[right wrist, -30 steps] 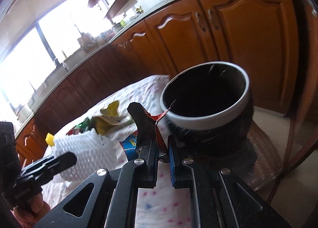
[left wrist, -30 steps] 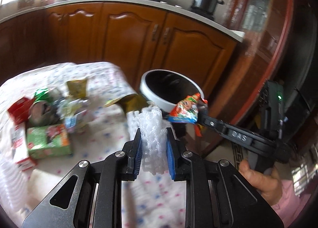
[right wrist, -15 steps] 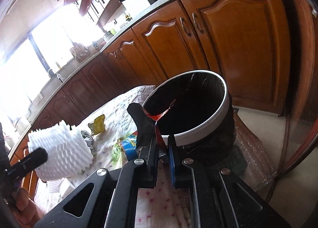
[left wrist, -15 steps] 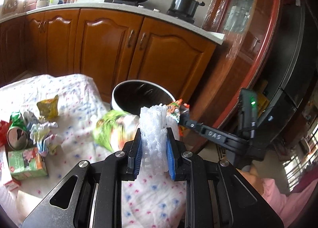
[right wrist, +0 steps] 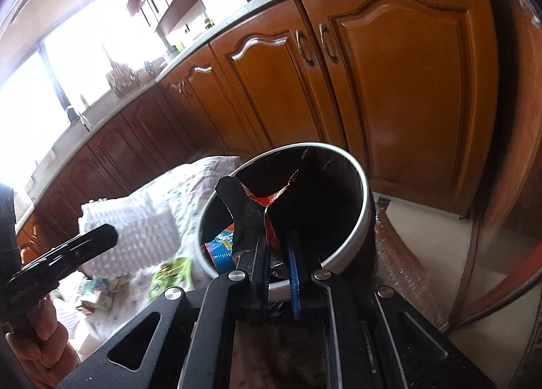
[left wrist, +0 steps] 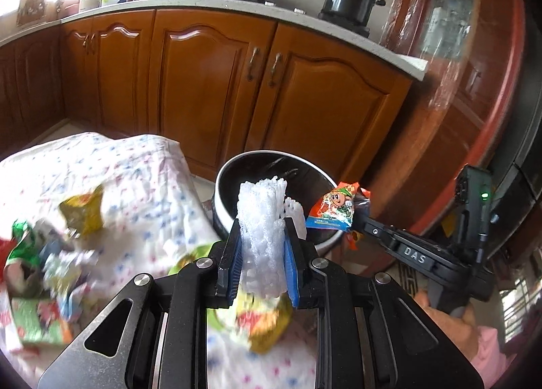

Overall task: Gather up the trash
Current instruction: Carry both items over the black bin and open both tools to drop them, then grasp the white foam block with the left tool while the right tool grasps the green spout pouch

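My left gripper (left wrist: 262,246) is shut on a white foam fruit net (left wrist: 261,216) and holds it above the table edge, just short of the round bin (left wrist: 237,165) with a white rim and black liner. My right gripper (right wrist: 279,253) holds a red and blue snack wrapper (right wrist: 267,216) over the bin's mouth (right wrist: 359,179); its jaws stand slightly apart with the wrapper against the left finger. The wrapper also shows in the left wrist view (left wrist: 333,209). The foam net also shows in the right wrist view (right wrist: 135,223).
A table with a dotted white cloth (left wrist: 111,172) carries loose trash: a yellow wrapper (left wrist: 83,209), a green carton (left wrist: 37,321), a green and yellow packet (left wrist: 267,324). Wooden cabinets (left wrist: 210,84) stand behind the bin. A bubble-wrapped wooden post (left wrist: 450,90) is at the right.
Both grippers have moved toward the bin. The right gripper's wrapper is now over the bin's opening and its jaws have parted a little. The left still grips the foam net.
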